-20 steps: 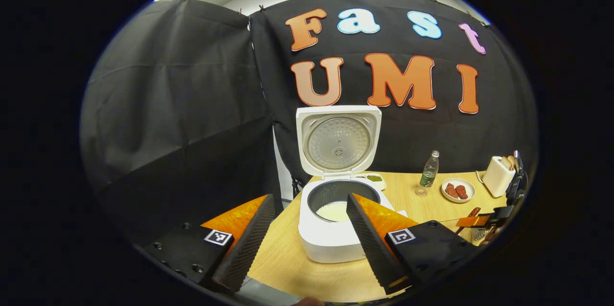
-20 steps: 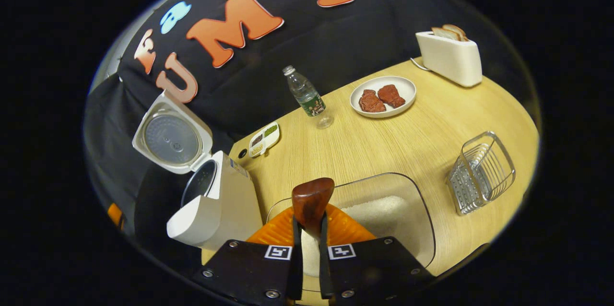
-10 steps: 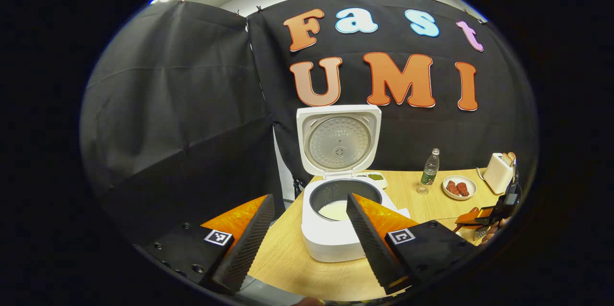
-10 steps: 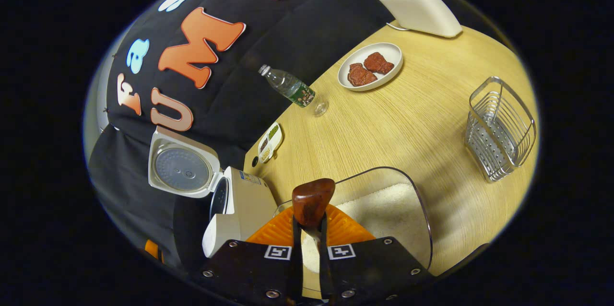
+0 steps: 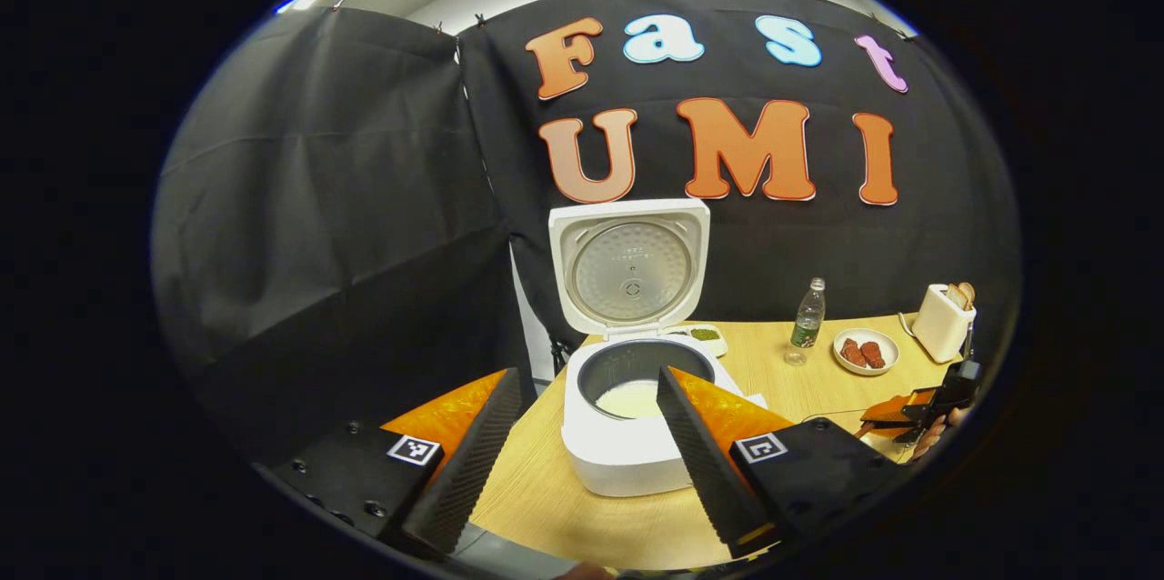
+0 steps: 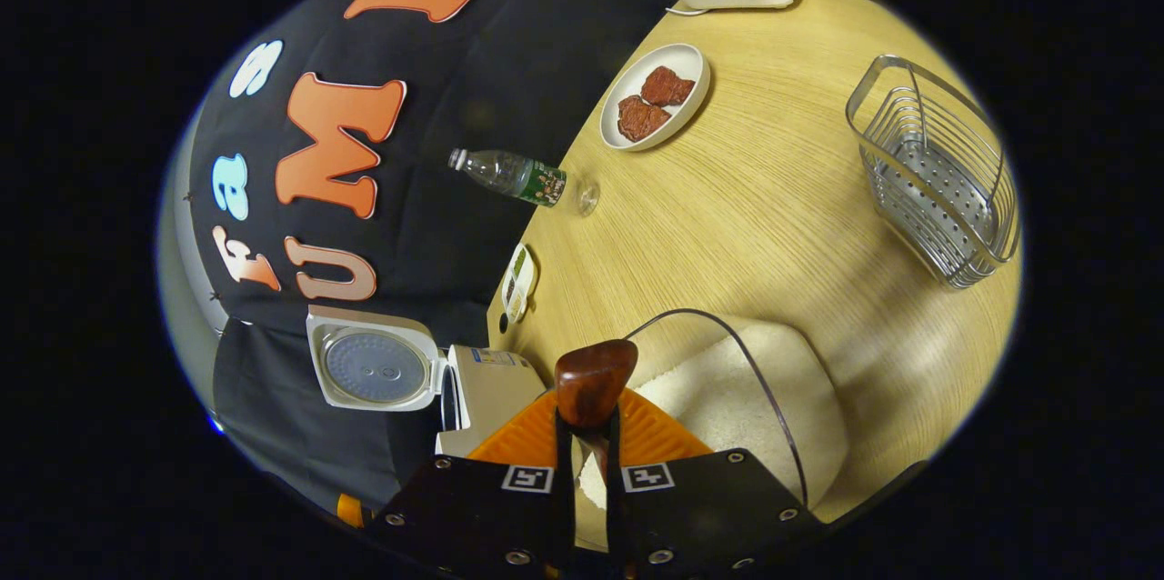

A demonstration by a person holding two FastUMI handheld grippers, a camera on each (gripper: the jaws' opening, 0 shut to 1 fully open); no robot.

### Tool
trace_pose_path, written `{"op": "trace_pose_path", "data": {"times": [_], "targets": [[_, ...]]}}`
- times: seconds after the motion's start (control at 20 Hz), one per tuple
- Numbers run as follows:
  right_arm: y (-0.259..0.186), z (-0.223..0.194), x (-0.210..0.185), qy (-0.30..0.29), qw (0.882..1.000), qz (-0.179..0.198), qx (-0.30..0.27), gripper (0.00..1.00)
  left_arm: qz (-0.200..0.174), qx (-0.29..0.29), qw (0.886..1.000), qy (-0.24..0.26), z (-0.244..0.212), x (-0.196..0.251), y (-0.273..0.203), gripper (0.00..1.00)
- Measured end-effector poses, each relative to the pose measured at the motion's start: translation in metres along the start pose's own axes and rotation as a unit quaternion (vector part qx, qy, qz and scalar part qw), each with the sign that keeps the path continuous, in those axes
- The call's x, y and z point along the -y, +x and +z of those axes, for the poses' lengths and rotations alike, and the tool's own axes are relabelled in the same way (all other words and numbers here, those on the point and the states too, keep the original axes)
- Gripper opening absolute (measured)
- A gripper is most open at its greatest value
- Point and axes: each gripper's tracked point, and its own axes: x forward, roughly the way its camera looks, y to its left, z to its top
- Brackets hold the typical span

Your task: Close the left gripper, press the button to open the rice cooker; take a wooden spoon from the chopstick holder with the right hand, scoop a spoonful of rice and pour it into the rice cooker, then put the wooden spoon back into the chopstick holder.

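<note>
Rice cooker open; wooden spoon clamped in right gripper above the rice container.

Left gripper view: left gripper fingers stand wide apart, empty, framing the cooker; its lid is upright at 12 o'clock and rice shows in the pot. Right gripper view: both fingers press the spoon's handle, whose long axis runs along the fingers toward 12 o'clock; the bowl end is hidden below. The chopstick holder stands at 2 o'clock, well apart, with bare table between.
</note>
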Motion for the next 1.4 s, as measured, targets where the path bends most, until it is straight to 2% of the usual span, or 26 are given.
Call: {"op": "trace_pose_path", "data": {"times": [0.05, 0.6, 0.7, 1.0, 1.1, 1.2, 1.3, 1.4], "targets": [[-0.003, 0.004, 0.0, 0.002, 1.0, 0.004, 0.002, 0.13, -0.001, 0.002, 1.0, 0.002, 0.002, 0.006, 0.0, 1.0], [-0.043, 0.055, 0.001, 0.038, 0.998, 0.048, 0.034, 0.13, -0.008, 0.014, 1.0, -0.001, 0.011, 0.032, -0.002, 0.98], [-0.047, 0.063, -0.003, 0.053, 0.996, 0.062, 0.038, 0.13, -0.011, 0.017, 1.0, -0.002, 0.015, 0.037, -0.004, 1.0], [-0.062, 0.085, -0.022, 0.115, 0.985, 0.123, 0.04, 0.13, -0.011, 0.026, 1.0, -0.003, 0.02, 0.043, -0.005, 0.98], [-0.062, 0.084, -0.037, 0.132, 0.981, 0.139, 0.037, 0.13, -0.008, 0.028, 1.0, -0.008, 0.02, 0.041, -0.006, 1.0], [-0.062, 0.085, -0.057, 0.15, 0.975, 0.161, 0.028, 0.13, -0.002, 0.031, 0.999, -0.013, 0.02, 0.036, -0.01, 0.98], [-0.057, 0.081, -0.079, 0.157, 0.971, 0.181, 0.02, 0.13, 0.005, 0.034, 0.999, -0.02, 0.02, 0.028, -0.012, 1.0], [-0.05, 0.077, -0.103, 0.157, 0.968, 0.195, 0.006, 0.13, 0.014, 0.036, 0.999, -0.027, 0.019, 0.019, -0.017, 0.98]]}}
